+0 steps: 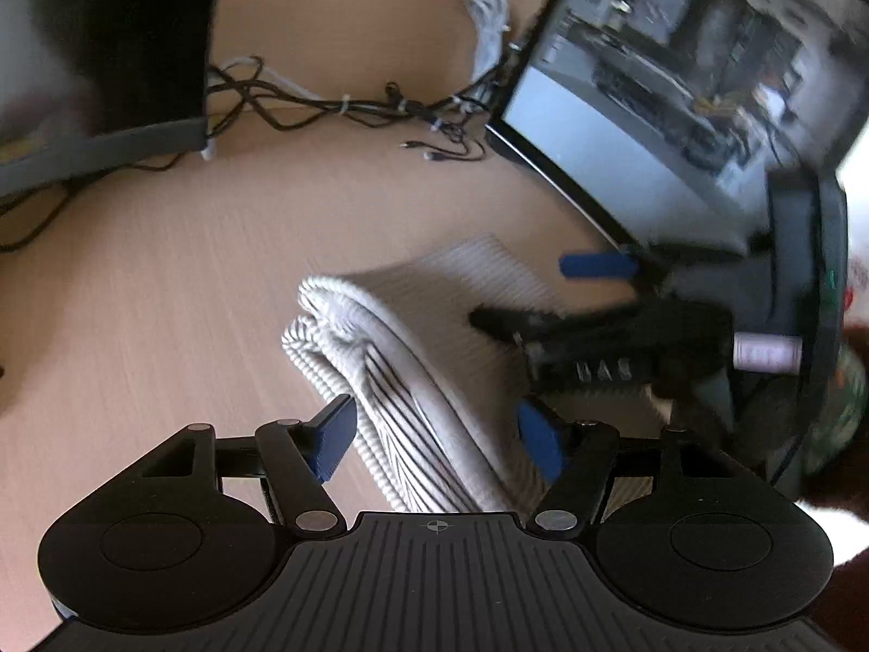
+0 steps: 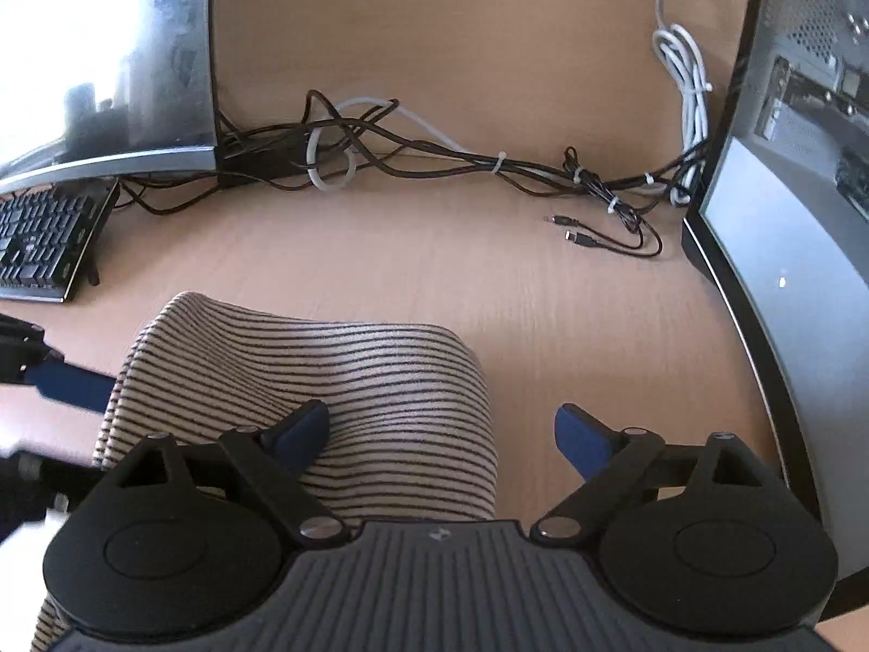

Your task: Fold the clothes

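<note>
Folded shirt point(image 2: 326, 391) btwn open right hand-held gripper point(image 2: 442, 432) jaws

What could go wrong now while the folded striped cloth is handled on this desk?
1. Both grippers, left and right, are open around the striped cloth, so the loose fold may slip apart.
2. The loose cable ends lie close behind; a forward push could snag them.
3. The computer case stands close on the right and could be bumped.

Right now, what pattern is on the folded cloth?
Thin dark stripes on pale cream fabric, clearest in the right wrist view.
</note>
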`<state>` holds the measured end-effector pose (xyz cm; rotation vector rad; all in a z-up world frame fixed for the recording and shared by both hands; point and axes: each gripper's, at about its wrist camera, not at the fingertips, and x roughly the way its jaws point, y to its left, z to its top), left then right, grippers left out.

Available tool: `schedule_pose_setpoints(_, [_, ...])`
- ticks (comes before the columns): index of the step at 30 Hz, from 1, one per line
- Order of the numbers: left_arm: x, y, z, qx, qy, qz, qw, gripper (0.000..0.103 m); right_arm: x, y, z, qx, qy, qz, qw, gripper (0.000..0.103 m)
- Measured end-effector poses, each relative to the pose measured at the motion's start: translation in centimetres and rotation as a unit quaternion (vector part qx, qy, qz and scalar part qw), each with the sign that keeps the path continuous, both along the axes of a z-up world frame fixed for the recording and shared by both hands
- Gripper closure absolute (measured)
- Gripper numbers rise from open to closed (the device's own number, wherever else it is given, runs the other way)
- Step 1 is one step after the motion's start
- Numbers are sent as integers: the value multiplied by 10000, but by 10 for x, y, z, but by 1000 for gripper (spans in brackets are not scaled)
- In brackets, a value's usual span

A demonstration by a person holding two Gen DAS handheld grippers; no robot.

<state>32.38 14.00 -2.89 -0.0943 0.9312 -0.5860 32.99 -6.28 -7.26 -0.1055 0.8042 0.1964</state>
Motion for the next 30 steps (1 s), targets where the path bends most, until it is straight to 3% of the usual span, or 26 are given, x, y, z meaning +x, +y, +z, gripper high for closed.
schedule_pose_setpoints(5, [35,3,-11,-260,264,227,9991,37,1,0,-1,-38,-53,8,10000,9])
schedule_pose_setpoints(9, [56,6,-3,-248,-117,652,9975,43,-1,2,0,-170,-136,50,9997,6])
schedule_pose_setpoints(12, [70,4,-11,696,-421,964,9920,44,-3,0,1,-161,-138,70,9998,5])
schedule_pose_setpoints(14, [73,13,-15,667,-184,1196,9904,45,-5,0,2,-184,-154,101,9997,4])
schedule_pose_setpoints(17, [55,21,-3,277,-59,1187,9925,41,-6,-1,1,-209,-168,130,9996,2])
schedule_pose_setpoints(20, [27,22,3,-298,403,757,9959,22,-8,-7,0,-37,-91,33,9999,2])
schedule_pose_setpoints(24, [-2,10,-9,-599,927,171,9937,21,-11,-19,-1,289,59,-148,9995,1])
schedule_pose_setpoints(25, [-7,4,-14,-564,1010,42,9933,22,-12,-22,-1,371,97,-193,9991,1])
schedule_pose_setpoints(26, [-9,1,-18,-505,1003,26,9937,31,-13,-25,-1,452,134,-238,9986,1])
schedule_pose_setpoints(27, [-11,-3,-21,-446,993,12,9941,49,-13,-28,-1,534,172,-283,9980,1])
schedule_pose_setpoints(30, [-15,0,0,-812,491,-71,9955,58,-17,-33,0,668,238,-351,9969,1])
